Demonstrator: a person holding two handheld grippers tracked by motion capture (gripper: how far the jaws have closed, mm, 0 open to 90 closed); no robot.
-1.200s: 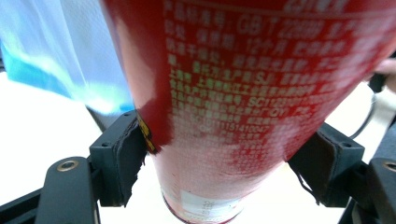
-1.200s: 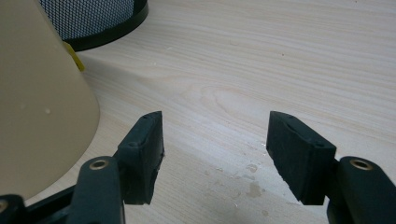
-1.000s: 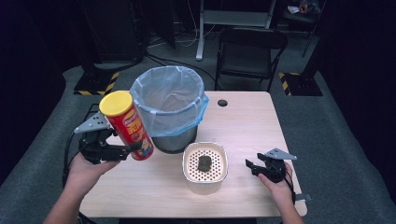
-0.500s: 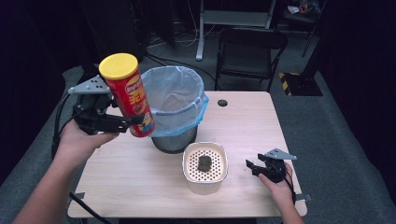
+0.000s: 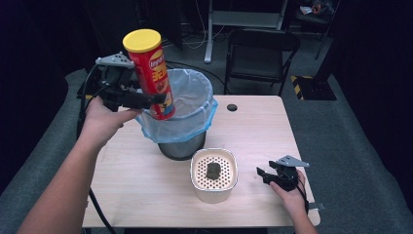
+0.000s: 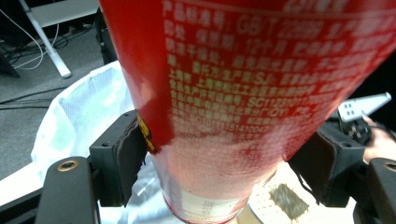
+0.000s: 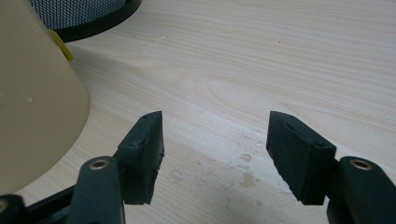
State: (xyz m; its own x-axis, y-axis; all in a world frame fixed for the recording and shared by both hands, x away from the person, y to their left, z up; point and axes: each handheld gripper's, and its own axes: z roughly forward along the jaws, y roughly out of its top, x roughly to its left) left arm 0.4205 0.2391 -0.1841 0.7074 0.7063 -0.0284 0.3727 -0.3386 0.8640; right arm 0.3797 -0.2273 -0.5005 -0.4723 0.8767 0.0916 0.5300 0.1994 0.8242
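Red chip can sits pinched between left gripper jaws; right gripper jaws spread.

One red chip can, one lined bin, one cream perforated container, one dark lump, two claws, one table.

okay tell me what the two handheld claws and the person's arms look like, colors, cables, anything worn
Both claws are black, each with two blocky jaws ending in flat dark pads and brass-coloured screw holes at the base. The left claw and right claw each carry a grey three-cornered plate on top. A black cable trails from the left claw past the table edge. The forearms are bare, with no sleeves, gloves or watch visible.
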